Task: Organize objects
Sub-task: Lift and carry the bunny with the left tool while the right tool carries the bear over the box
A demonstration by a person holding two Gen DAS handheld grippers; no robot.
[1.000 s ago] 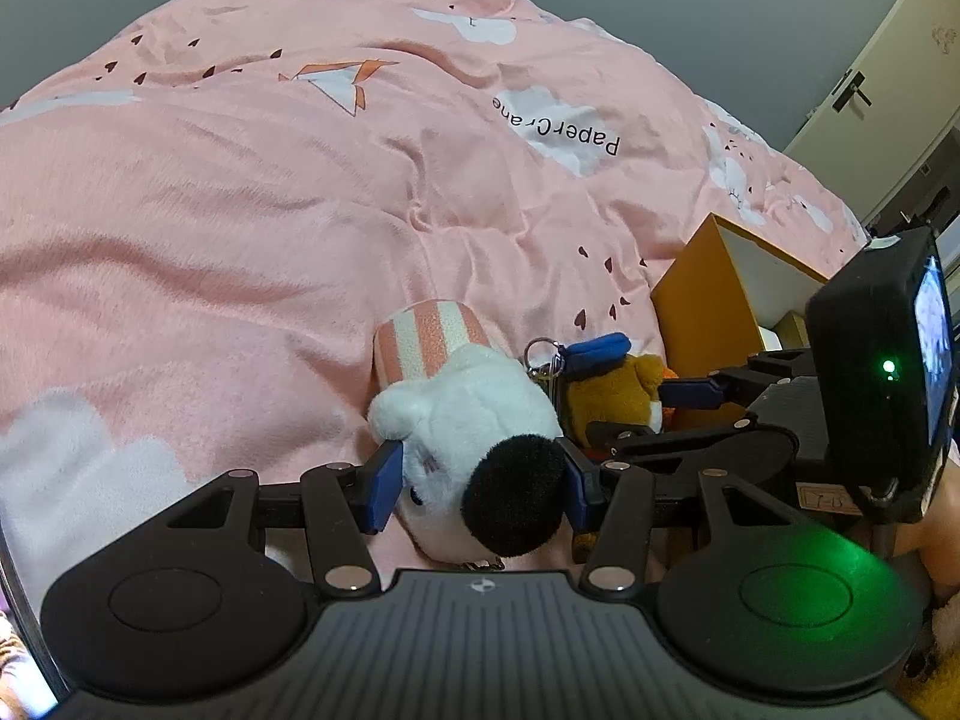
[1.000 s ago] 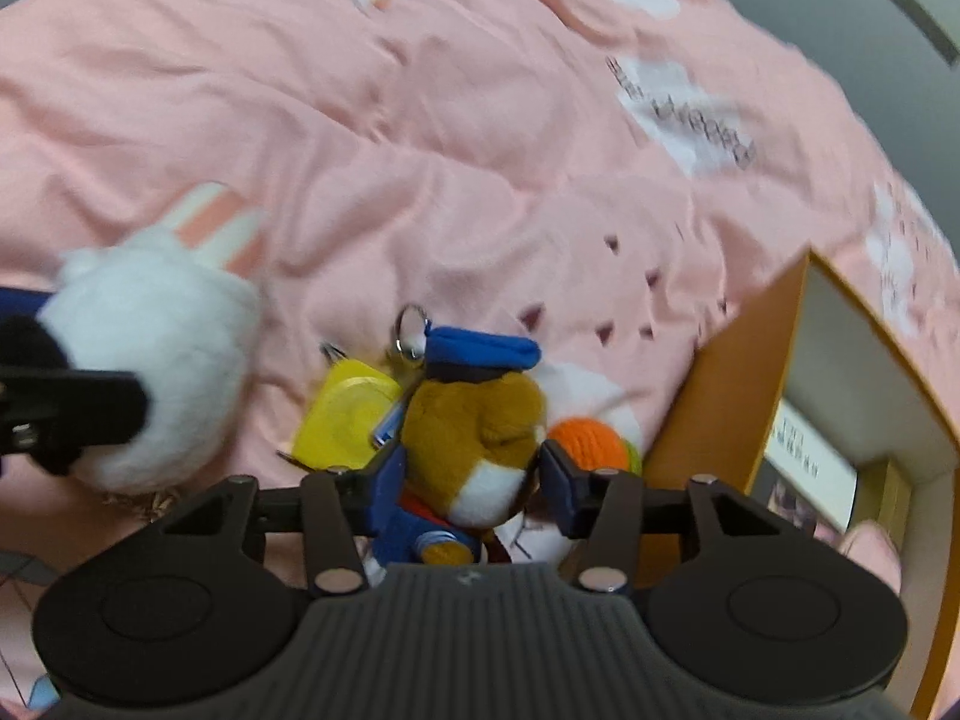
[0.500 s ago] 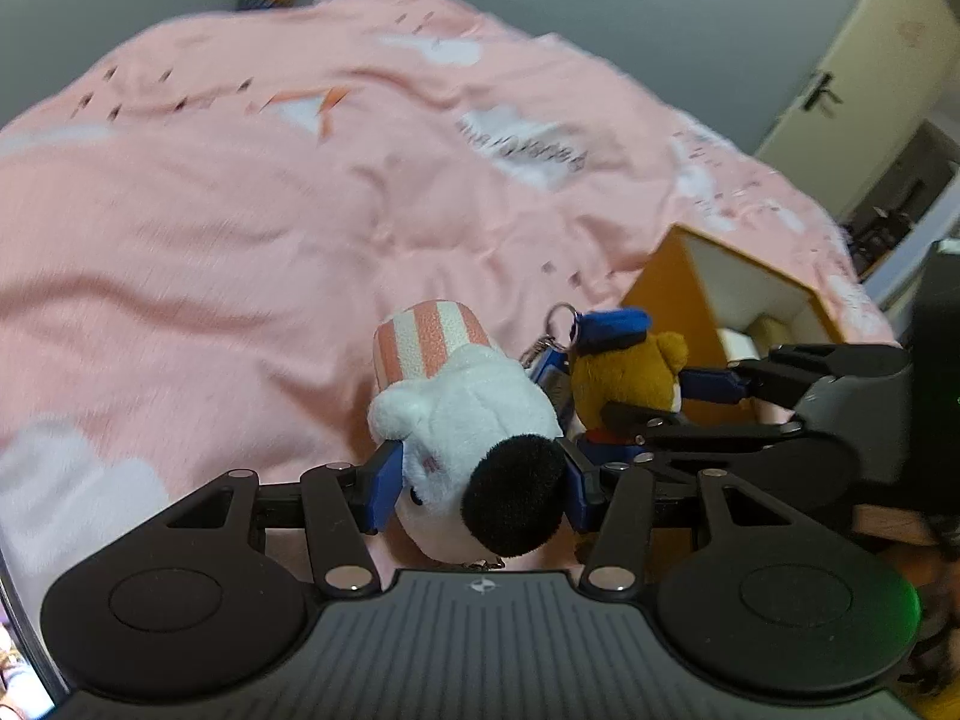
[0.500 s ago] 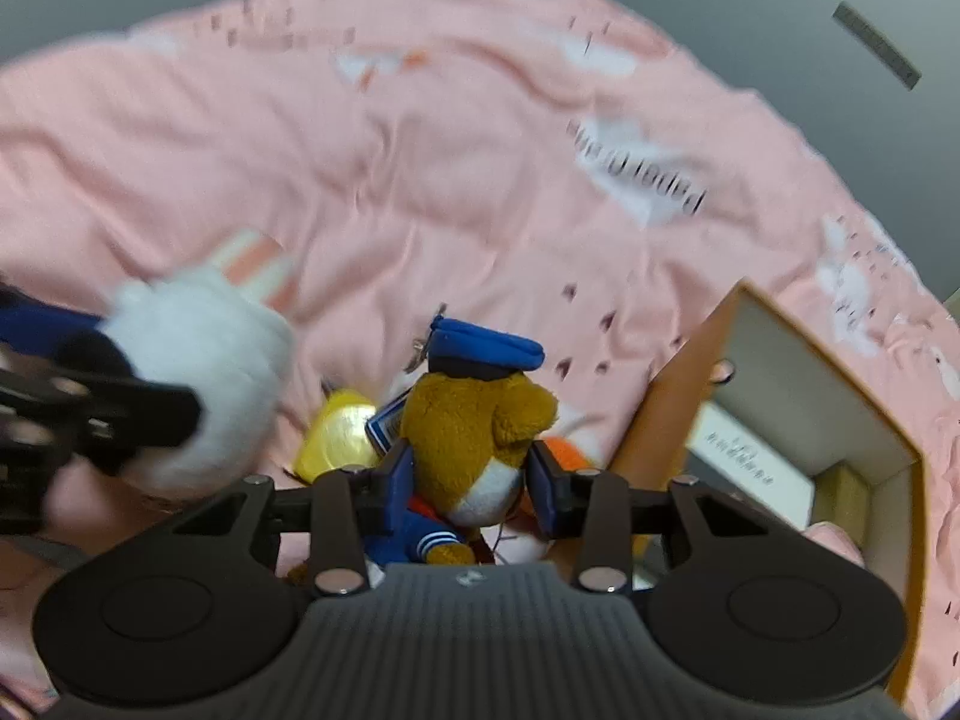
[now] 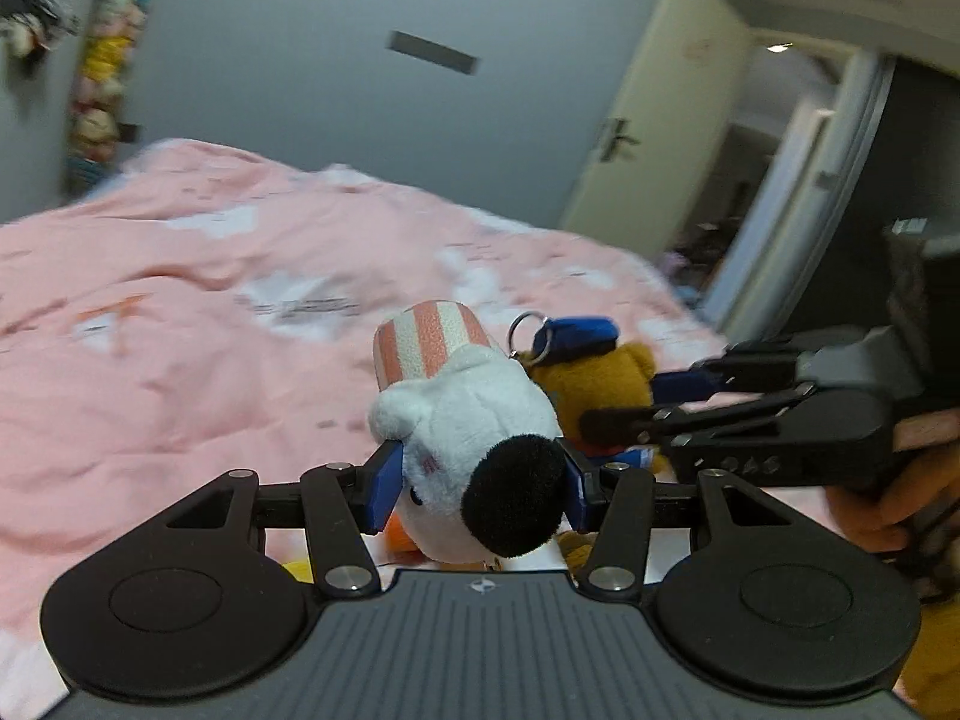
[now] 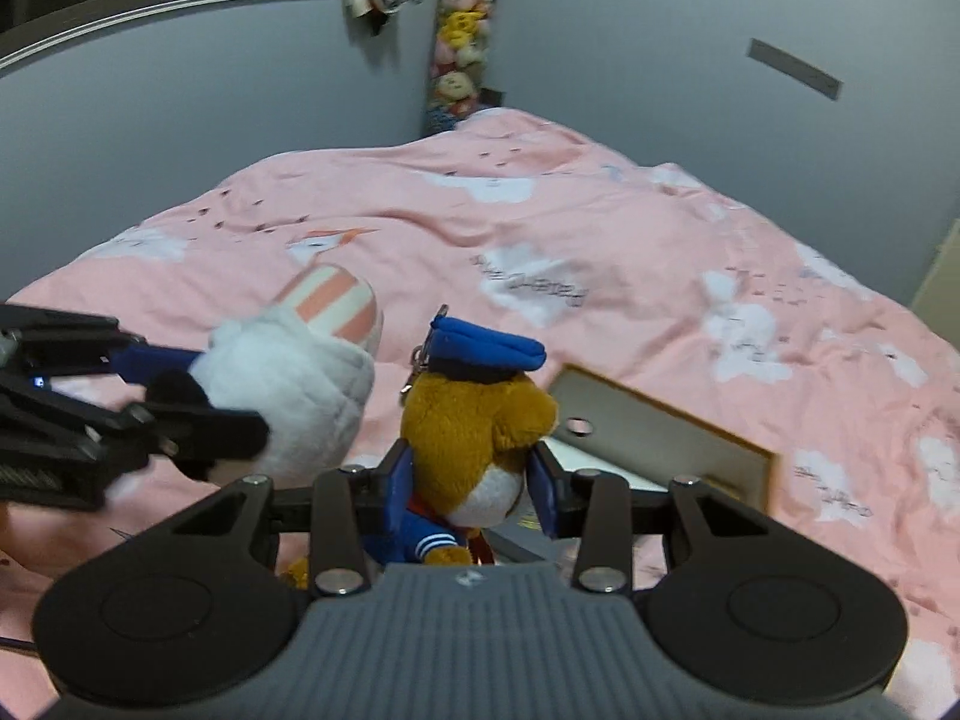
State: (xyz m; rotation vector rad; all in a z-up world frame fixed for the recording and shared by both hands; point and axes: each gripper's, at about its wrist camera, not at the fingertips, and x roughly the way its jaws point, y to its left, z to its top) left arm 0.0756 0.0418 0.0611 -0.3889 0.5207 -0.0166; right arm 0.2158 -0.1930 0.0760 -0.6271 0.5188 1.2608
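Both jaws are closed on plush toys, each lifted above the bed. Left gripper [image 5: 477,486] clamps a white plush [image 5: 474,438] between its blue pads, one pad on each side of the body. A black round part of that toy faces the left camera; a pink-and-white striped hat [image 5: 429,345] tops its far end. In the right wrist view the same white plush [image 6: 288,402] hangs at left, with the left gripper's [image 6: 168,387] dark fingers around it.

Right gripper [image 6: 474,483] holds a brown plush [image 6: 480,426] upright, pads pressing its lower body on both sides. This toy wears a blue cap [image 6: 486,348] and a blue sailor-style outfit with white trim; a metal key ring shows at the cap's left edge. From the left wrist view the brown plush [image 5: 600,384] sits just right of the white one, close or touching, cannot tell which, with the right gripper [image 5: 624,402] reaching in from the right and a hand [image 5: 900,492] behind it.

Below both toys lies a pink duvet [image 6: 600,240] with white cloud prints and blurred lettering. An open box [image 6: 666,426] with tan walls rests on the duvet, just right of and behind the brown plush. Something yellow and orange peeks under the left gripper, too hidden to name. Grey walls [image 6: 210,90] behind; a column of stuffed toys [image 6: 462,30] hangs in the corner. A pale door [image 5: 654,120] stands at right in the left view.
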